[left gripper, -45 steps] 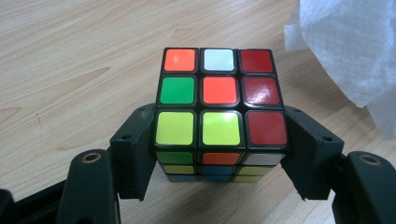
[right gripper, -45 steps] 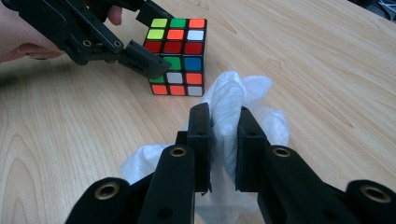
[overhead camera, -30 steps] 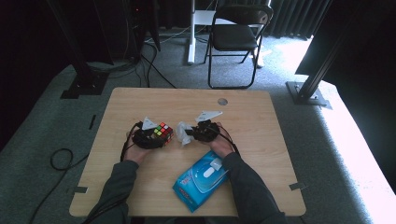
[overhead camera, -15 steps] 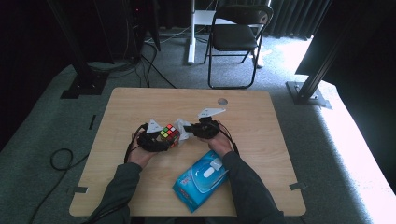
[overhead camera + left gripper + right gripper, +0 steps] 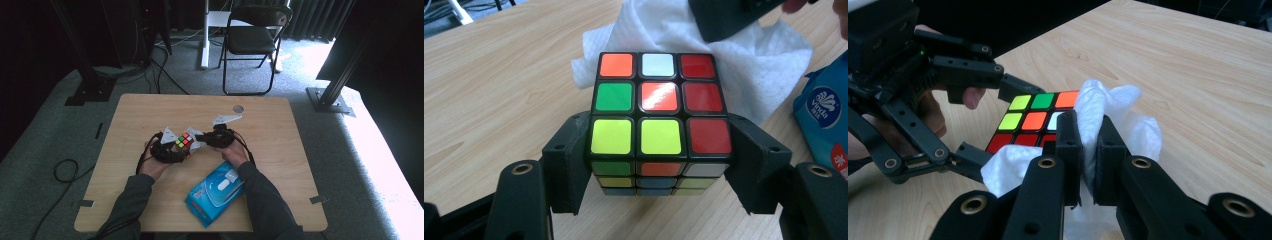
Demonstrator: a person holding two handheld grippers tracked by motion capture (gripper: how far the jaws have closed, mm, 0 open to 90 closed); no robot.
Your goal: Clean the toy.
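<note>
Left tongs (image 5: 659, 165) clamp the cube (image 5: 658, 112) by two opposite sides, jaws pressed on its lower rows, top face of mixed orange, white, red, green and yellow tiles turned to the camera. Cube sits mid-worktop (image 5: 150, 110), held just above the wood, between both hands in the high view (image 5: 184, 140). Right tongs (image 5: 1087, 145) have just been closing and pinch a white wipe (image 5: 1108, 115) between the jaws; the wipe drapes against the cube's far edge, touching it. Blue wipe pack (image 5: 216, 191) lies flat near the front edge, just beside the right forearm. Folding chair (image 5: 252, 37) stands beyond the worktop.
</note>
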